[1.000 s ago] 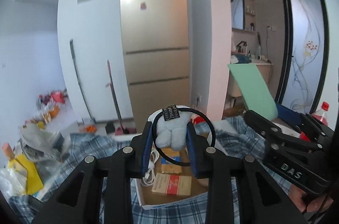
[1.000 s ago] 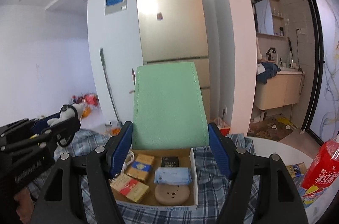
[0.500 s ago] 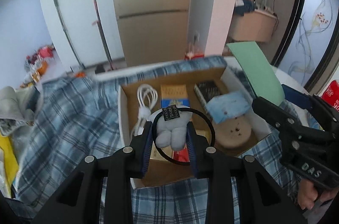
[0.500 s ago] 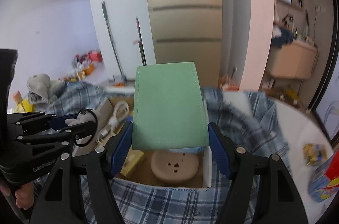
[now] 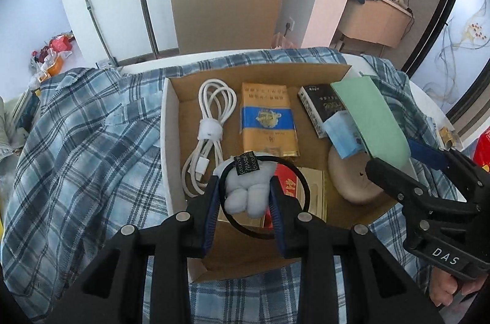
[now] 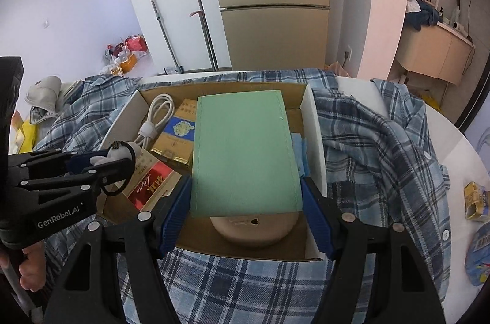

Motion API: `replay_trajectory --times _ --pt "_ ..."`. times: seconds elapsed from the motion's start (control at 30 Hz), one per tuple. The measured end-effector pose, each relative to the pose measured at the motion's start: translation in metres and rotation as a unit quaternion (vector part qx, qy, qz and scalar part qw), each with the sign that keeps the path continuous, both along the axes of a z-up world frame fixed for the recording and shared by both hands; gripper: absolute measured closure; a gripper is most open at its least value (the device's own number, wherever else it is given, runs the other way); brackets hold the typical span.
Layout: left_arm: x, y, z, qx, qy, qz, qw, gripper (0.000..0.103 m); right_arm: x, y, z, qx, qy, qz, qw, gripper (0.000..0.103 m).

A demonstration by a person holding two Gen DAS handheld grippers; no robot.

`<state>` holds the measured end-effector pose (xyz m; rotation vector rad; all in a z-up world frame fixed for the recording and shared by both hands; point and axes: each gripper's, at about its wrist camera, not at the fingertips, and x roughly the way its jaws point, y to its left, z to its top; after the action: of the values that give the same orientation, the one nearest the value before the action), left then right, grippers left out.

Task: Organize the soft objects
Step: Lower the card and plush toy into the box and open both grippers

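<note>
We find the left hand-held gripper (image 5: 245,195) nearly closed, pinching a small white plush charm (image 5: 246,189) on a black elastic loop (image 5: 301,186) above the cardboard box (image 5: 170,121). It looks light and squashy; we judge the stuffed body the sound purchase, since the loop would slip. The right hand-held gripper (image 6: 246,195) stands partly open, clamping a green pouch (image 6: 243,152) by its side edges over the box. The pouch appears thin and pliable, and may sag if released unevenly.
</note>
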<state>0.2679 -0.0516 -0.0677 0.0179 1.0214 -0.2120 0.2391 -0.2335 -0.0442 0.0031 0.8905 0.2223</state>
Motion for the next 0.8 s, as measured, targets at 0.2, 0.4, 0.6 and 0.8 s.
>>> replay_trajectory --times 0.2,0.4,0.6,0.8 --pt "0.001 -0.003 -0.003 0.007 0.001 -0.003 1.0 0.072 0.005 0.002 -0.006 0.002 0.014 0.0 1.0 0.034" --pt "0.002 0.0 -0.005 0.006 0.011 0.003 0.9999 0.068 0.005 0.003 -0.007 -0.003 0.013 -0.002 1.0 0.034" --pt "0.0 0.0 -0.002 0.016 0.004 0.006 0.9998 0.053 0.005 0.003 -0.007 -0.002 0.011 -0.002 1.0 0.034" --pt "-0.003 0.001 0.007 0.027 -0.018 0.009 0.9994 0.044 0.001 0.002 0.0 -0.004 -0.012 -0.003 1.0 0.031"
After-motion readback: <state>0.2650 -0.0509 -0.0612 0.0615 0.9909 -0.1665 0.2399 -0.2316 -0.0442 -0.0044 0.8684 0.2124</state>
